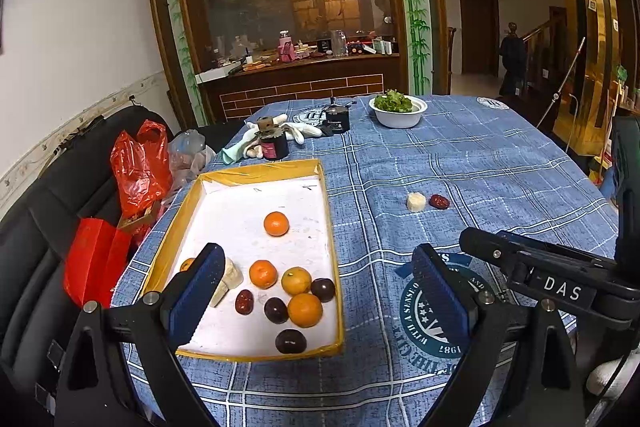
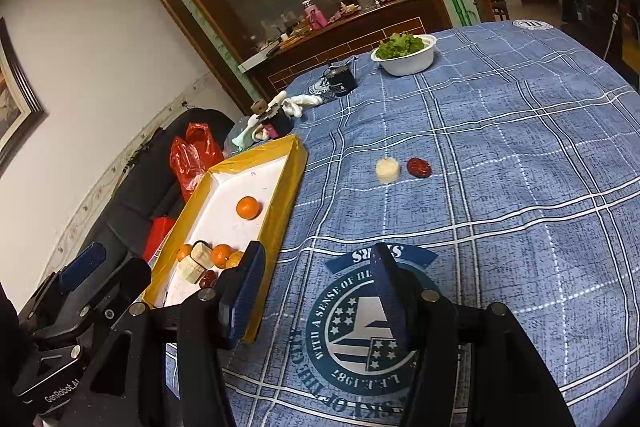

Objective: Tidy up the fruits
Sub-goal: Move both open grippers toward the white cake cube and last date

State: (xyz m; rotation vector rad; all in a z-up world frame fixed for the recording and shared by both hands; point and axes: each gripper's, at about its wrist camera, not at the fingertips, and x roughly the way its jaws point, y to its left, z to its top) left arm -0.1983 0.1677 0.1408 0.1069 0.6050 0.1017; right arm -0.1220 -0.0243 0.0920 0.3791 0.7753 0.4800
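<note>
A yellow-rimmed tray (image 1: 256,171) with a white floor lies on the left of the blue checked cloth. It holds several oranges (image 1: 276,223), dark plums (image 1: 291,341), a red date (image 1: 244,301) and pale banana pieces (image 1: 231,277). A pale fruit chunk (image 1: 416,201) and a red date (image 1: 439,201) lie side by side on the bare cloth to the right. My left gripper (image 1: 320,299) hangs open over the tray's near right edge, holding nothing. My right gripper (image 2: 316,299) is open and empty above the cloth's round emblem, just right of the tray (image 2: 280,211). The chunk (image 2: 387,170) and date (image 2: 419,167) lie ahead of it.
A white bowl of greens (image 1: 398,111) stands at the far side of the table. Two black jars (image 1: 337,119) and white gloves (image 1: 304,131) sit behind the tray. Red bags (image 1: 140,167) rest on a black sofa at the left.
</note>
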